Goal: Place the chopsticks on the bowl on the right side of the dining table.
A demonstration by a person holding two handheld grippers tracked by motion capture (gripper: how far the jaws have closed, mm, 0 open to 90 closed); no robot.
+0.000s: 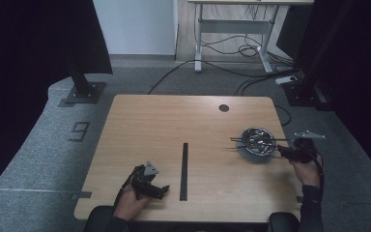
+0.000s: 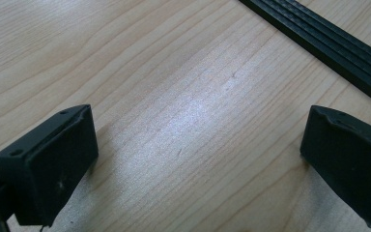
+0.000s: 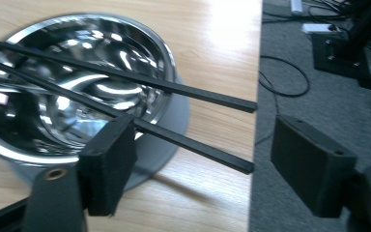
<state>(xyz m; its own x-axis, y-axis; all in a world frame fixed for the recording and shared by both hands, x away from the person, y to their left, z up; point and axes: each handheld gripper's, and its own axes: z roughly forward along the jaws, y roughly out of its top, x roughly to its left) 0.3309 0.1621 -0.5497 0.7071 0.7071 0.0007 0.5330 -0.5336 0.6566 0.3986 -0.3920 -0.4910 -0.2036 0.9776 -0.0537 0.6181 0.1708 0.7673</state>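
right gripper view: chopsticks (image 3: 193, 96) over steel bowl (image 3: 174, 63), both grippers' jaws wide, empty

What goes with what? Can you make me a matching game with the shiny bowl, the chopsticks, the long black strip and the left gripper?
Things:
1. metal bowl
2. black chopsticks
3. black strip
4. left gripper

Places or states:
A. lying flat along the middle of the table
B. jaws open over bare wood
C. resting across the bowl's rim
D. shiny, near the table's right edge

Pairs: 1-D, 2-C, 3-A, 4-B
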